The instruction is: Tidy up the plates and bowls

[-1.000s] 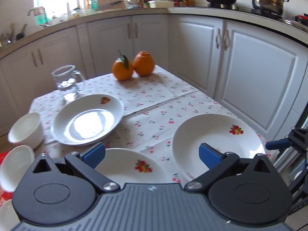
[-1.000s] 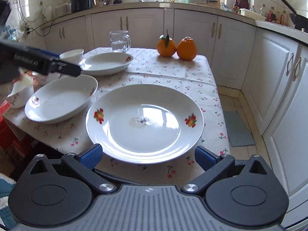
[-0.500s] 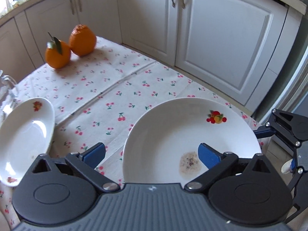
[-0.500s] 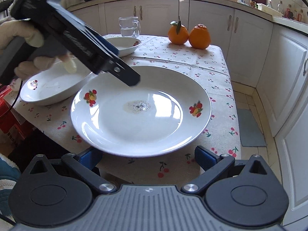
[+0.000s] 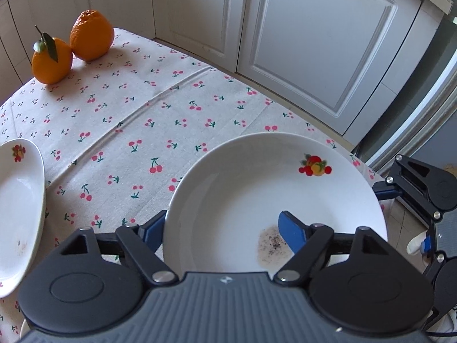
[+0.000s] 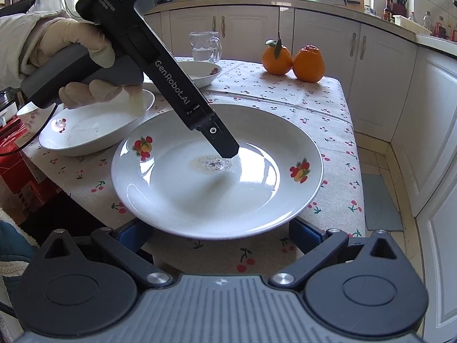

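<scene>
A large white plate (image 5: pixel 257 188) with fruit prints and a dark stain lies near the table corner; it also shows in the right wrist view (image 6: pixel 200 194). My left gripper (image 5: pixel 221 228) is open and straddles its near rim, one finger inside over the stain, one outside. It shows from the right wrist view as a black bar (image 6: pixel 182 97) reaching into the plate. My right gripper (image 6: pixel 220 233) is open at the plate's opposite rim, its fingers below the edge. A second deep plate (image 6: pixel 94 125) lies to the left, a third (image 6: pixel 200 71) behind it.
Two oranges (image 5: pixel 71 48) stand at the far table edge, and a glass mug (image 6: pixel 204 46) of water beside the far plate. A small white bowl (image 6: pixel 27 111) sits at the left edge. White cabinets (image 5: pixel 300 43) close the far side. The cherry tablecloth (image 5: pixel 137 114) covers the table.
My left gripper has moved right and down onto the large plate, one finger now inside its rim. My right gripper has come closer to the plate's other rim.
</scene>
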Demonstrator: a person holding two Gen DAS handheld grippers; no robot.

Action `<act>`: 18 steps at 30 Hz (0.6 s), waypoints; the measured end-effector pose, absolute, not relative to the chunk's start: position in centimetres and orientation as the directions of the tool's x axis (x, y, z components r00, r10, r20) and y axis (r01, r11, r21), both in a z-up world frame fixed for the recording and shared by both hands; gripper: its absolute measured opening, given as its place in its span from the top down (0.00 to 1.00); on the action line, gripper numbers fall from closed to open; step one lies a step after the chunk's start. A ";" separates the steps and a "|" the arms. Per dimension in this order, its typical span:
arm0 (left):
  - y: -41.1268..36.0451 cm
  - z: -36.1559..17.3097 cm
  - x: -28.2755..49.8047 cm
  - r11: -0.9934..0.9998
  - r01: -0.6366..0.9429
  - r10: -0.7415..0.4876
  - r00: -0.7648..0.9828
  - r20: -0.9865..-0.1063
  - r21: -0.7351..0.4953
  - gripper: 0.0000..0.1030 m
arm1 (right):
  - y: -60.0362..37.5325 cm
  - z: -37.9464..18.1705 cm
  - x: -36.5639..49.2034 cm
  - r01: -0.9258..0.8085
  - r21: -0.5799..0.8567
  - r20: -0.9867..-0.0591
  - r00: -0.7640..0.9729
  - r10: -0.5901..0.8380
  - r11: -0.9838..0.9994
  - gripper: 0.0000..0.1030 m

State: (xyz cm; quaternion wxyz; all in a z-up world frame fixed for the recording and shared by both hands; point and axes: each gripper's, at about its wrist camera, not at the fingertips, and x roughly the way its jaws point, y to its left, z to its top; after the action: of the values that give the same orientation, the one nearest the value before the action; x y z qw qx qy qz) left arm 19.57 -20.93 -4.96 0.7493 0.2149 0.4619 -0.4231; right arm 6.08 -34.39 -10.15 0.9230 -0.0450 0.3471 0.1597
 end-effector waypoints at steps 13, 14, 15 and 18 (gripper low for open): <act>-20.9 -5.3 20.7 0.538 0.836 -0.426 0.161 -0.890 -0.106 0.32 | -34.2 -10.2 6.1 -0.340 0.017 -0.651 0.710 0.268 0.940 0.00; -20.9 -5.2 20.8 0.536 0.837 -0.423 0.156 -0.892 -0.109 0.34 | -34.2 -10.1 6.0 -0.339 0.017 -0.650 0.711 0.268 0.941 0.01; -20.8 -5.3 20.9 0.536 0.837 -0.421 0.150 -0.894 -0.112 0.35 | -34.2 -10.1 6.0 -0.338 0.017 -0.649 0.712 0.268 0.941 0.01; -21.0 -5.4 21.3 0.525 0.842 -0.410 0.125 -0.903 -0.122 0.36 | -34.2 -10.1 5.9 -0.337 0.016 -0.649 0.713 0.266 0.941 0.01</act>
State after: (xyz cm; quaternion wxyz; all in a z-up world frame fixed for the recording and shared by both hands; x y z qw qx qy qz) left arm 21.33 -20.98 -5.37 0.7180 0.2171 0.4971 -0.4361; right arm 5.93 -34.23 -10.10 0.9239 -0.0516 0.3422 0.1633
